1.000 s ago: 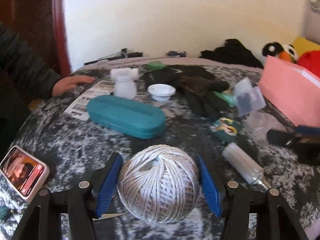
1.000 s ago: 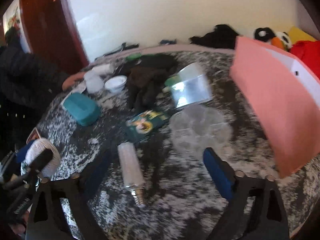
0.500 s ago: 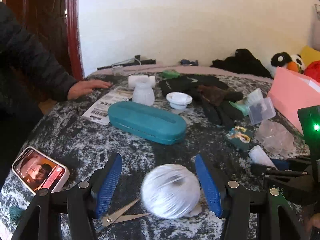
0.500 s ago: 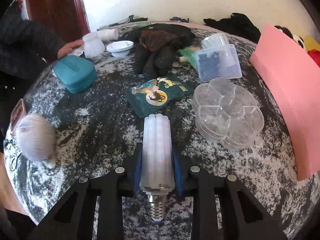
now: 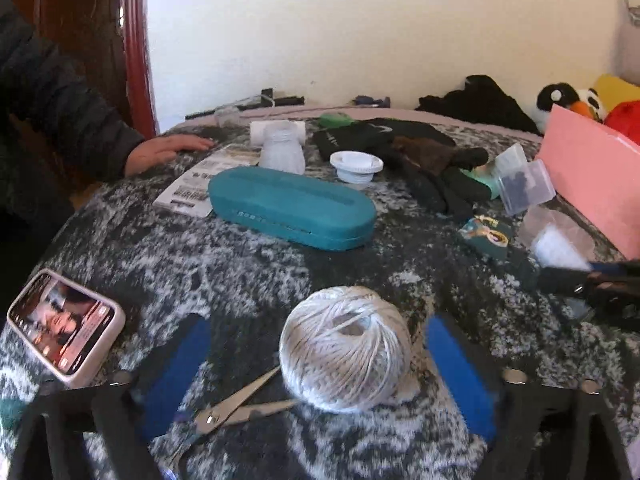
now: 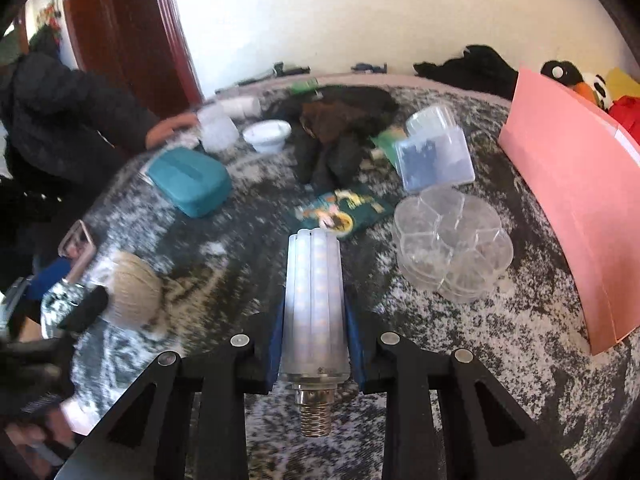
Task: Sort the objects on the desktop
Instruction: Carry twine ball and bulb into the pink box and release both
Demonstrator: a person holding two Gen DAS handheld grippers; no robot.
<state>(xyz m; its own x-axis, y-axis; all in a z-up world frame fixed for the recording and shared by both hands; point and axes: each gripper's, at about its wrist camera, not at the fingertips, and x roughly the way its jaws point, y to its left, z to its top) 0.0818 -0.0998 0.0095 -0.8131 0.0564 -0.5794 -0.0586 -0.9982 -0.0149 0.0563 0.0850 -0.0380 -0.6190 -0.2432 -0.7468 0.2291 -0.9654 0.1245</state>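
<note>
Right gripper point(image 6: 314, 336) is clamped tight on one LED corn bulb point(image 6: 313, 304): frosted white tube, rows of yellow dots, metal screw base poking back toward the camera. Left gripper point(image 5: 318, 364) is spread wide around one twine ball point(image 5: 346, 348), not touching it, one pair of scissors point(image 5: 236, 410) just left.

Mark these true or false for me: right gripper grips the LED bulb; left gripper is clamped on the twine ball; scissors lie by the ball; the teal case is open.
1. The right gripper is shut on the LED bulb. True.
2. The left gripper is clamped on the twine ball. False: its fingers stand apart, clear of the ball.
3. Scissors lie beside the ball. True.
4. The teal case is open. False: it is closed.
</note>
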